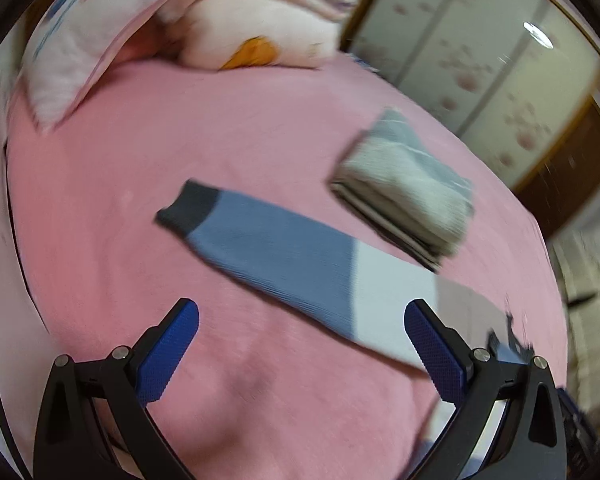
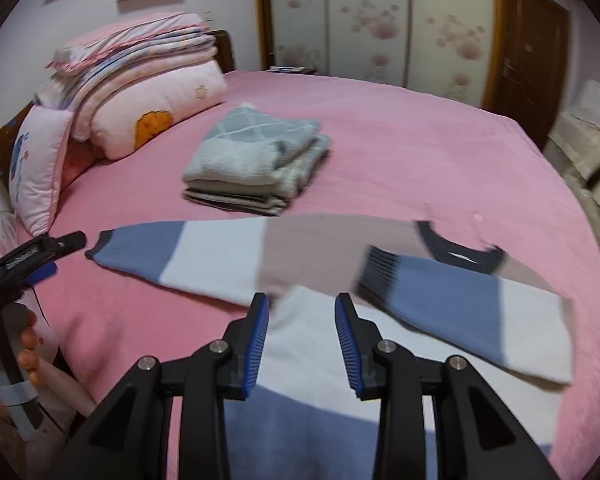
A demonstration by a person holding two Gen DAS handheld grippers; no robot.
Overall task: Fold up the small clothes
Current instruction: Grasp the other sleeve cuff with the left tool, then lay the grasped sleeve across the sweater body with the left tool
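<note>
- No brand, label or readable writing shows anywhere; both views are motion-blurred.
- A ribbed knit sweater (image 2: 236,256) in blue, white and dusty-pink blocks with dark cuffs and collar lies flat on the pink textured bedspread (image 2: 400,140), one sleeve stretched toward nine o'clock, the other folded across at three o'clock.
- The right gripper (image 2: 302,320), black with blue ridged pads, is released over the sweater's white band, jaws partly apart, nothing between them.
- The left gripper (image 1: 302,340) is spread wide and empty, the sleeve running to its one o'clock side.
- A folded grey-green stack of clothes (image 2: 256,160) sits at eleven o'clock beyond the sweater, well apart.
- Pink quilted bedding and pillows (image 2: 140,80) are piled at ten o'clock.
</note>
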